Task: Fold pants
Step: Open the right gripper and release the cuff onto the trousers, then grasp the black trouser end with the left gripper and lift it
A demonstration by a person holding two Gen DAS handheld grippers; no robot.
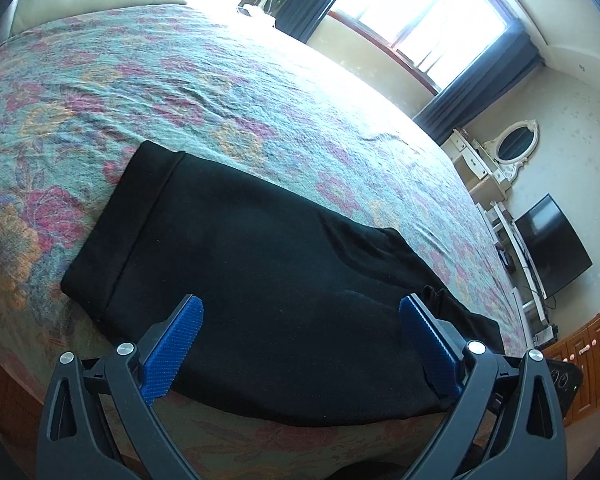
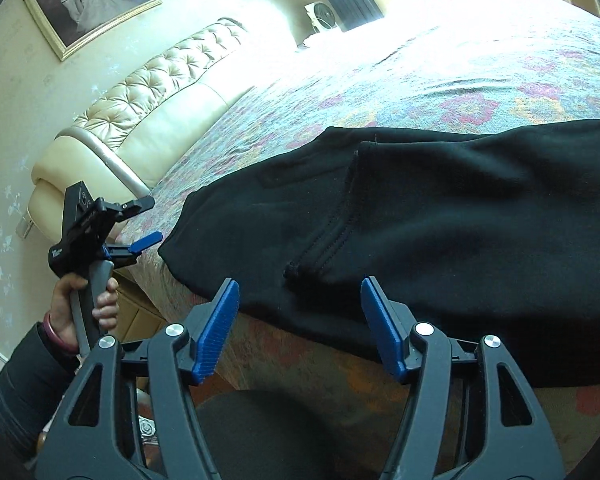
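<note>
Black pants (image 1: 260,264) lie flat along the near edge of the bed, waistband to the left in the left wrist view and legs running right. They also show in the right wrist view (image 2: 440,220), with the crotch seam in the middle. My left gripper (image 1: 300,312) is open and empty, just above the pants near the bed edge. It also shows from the side in the right wrist view (image 2: 146,222), held in a hand, left of the waistband. My right gripper (image 2: 298,292) is open and empty, hovering at the near hem by the seam.
The floral bedspread (image 1: 220,92) covers the bed behind the pants. A cream padded headboard (image 2: 148,112) stands at the left. A dresser with a mirror (image 1: 512,144), a television (image 1: 552,240) and a wooden cabinet (image 1: 592,356) stand past the bed's foot.
</note>
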